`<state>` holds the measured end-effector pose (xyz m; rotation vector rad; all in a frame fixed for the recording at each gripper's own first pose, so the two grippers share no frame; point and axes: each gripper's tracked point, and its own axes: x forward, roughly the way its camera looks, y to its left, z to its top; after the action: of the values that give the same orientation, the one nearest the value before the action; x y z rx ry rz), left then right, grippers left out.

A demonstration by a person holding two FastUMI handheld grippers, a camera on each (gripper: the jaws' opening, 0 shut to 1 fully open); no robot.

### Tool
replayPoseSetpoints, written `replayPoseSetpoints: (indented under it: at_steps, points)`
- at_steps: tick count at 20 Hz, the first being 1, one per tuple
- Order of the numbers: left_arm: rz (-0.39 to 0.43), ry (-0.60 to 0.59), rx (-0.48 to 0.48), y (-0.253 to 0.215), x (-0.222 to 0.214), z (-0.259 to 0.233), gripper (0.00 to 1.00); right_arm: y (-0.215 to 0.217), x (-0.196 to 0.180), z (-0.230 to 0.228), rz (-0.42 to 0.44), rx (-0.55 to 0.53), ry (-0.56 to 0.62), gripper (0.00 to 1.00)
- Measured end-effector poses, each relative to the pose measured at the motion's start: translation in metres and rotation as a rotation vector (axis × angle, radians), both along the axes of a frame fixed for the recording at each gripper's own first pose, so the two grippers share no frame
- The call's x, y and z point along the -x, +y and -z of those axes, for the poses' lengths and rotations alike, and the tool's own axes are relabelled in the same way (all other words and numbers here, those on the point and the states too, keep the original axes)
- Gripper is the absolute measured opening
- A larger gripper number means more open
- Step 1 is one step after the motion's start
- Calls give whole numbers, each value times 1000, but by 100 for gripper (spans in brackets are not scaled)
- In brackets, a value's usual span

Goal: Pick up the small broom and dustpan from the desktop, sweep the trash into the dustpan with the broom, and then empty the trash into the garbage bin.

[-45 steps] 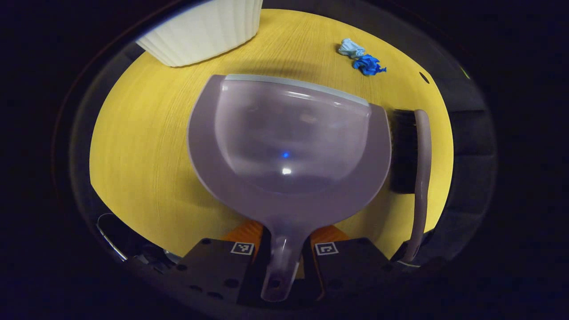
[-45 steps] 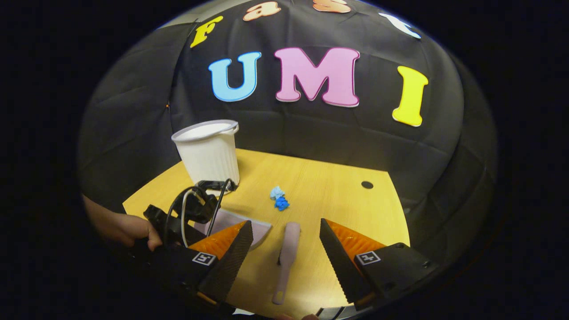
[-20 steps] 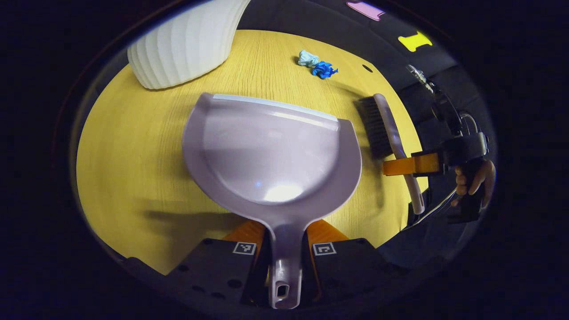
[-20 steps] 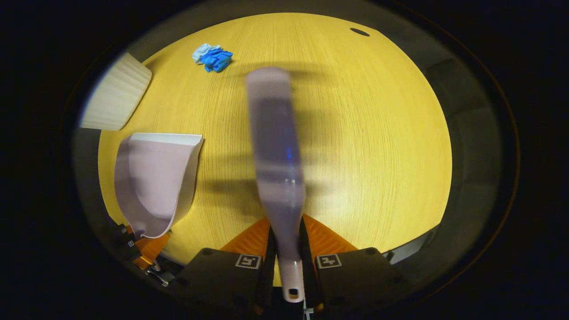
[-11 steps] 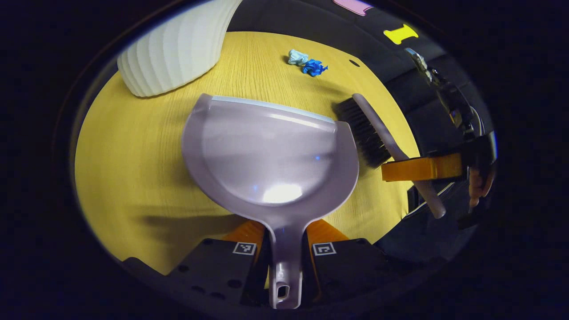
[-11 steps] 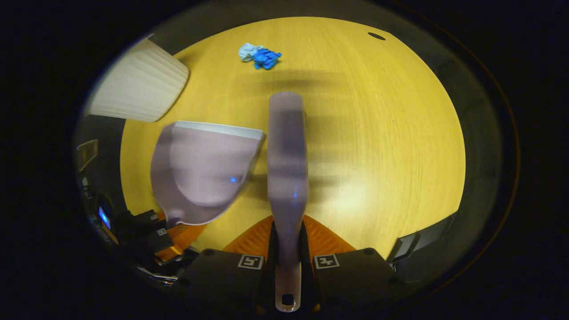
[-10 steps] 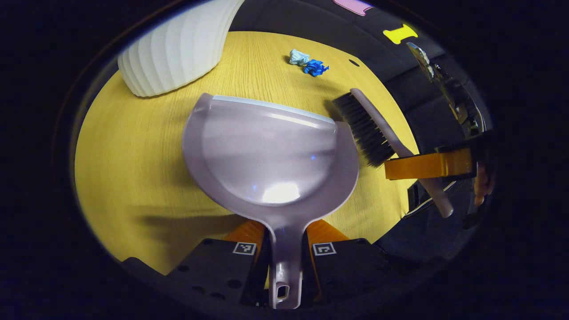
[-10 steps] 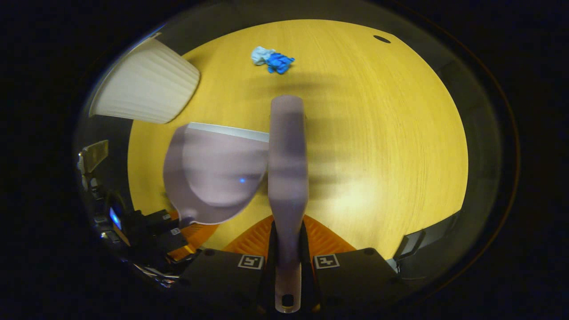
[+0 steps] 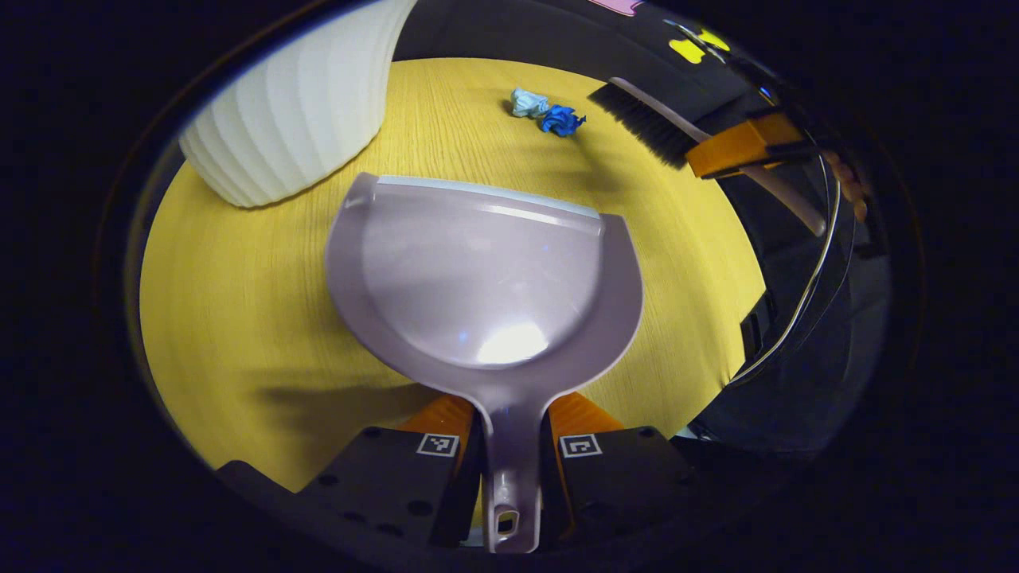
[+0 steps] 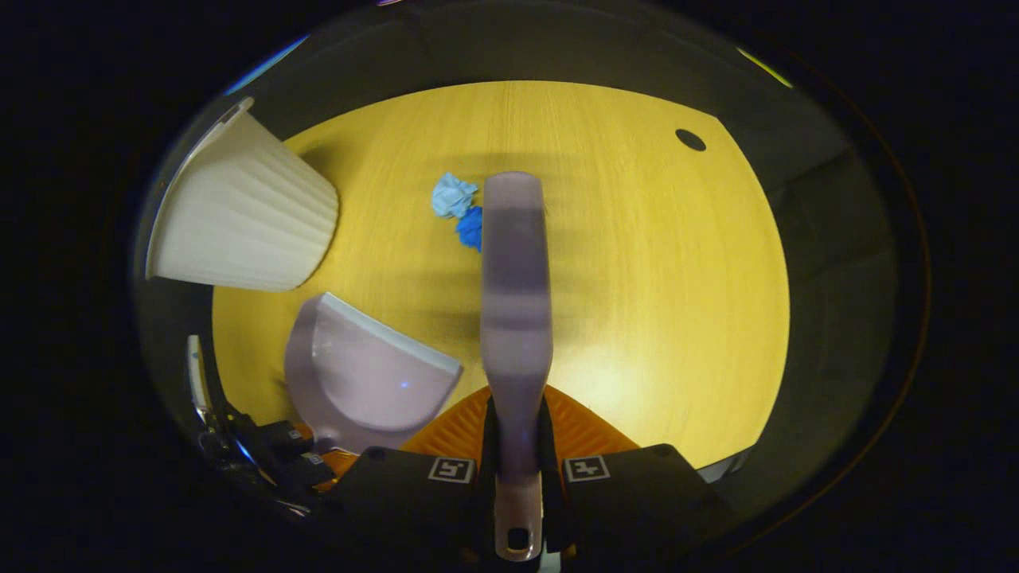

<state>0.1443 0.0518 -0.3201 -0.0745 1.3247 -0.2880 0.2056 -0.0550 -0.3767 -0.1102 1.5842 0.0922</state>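
The dustpan (image 9: pixel 486 270) is clamped by its handle in the left gripper (image 9: pixel 509 434) jaws, above the yellow surface (image 9: pixel 239 286). The broom (image 10: pixel 516 302) is clamped in the right gripper (image 10: pixel 516 434) jaws, over the blue trash (image 10: pixel 460 208) beside the white bin (image 10: pixel 239 223).

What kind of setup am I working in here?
Likely a staged recording booth, not a real room: a bare wooden desk against black cloth, holding a white bin and two paper scraps laid out as trash.

Right gripper (image 10: pixel 516 446) clamps broom (image 10: pixel 516 270) beside blue trash (image 10: pixel 460 208).
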Motion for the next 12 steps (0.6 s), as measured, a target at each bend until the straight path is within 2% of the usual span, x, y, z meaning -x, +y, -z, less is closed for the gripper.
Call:
replayPoseSetpoints:
  at_steps: [3,6,7,9,12]
  points:
    - [103,8,-47,4,-15,-15,30,-27,-57,5,-91,57,-22,27]
    - [144,48,-40,7,-40,-24,30,-31,-106,9,-211,92,-82,27]
    - [153,62,-36,6,-53,-22,31,-25,-110,13,-255,96,-86,26]
    - [166,78,-41,9,-72,-23,30,-8,-104,26,-282,66,-66,27]
    - [211,82,-85,19,-87,-31,30,-10,-87,44,-386,67,-35,27]
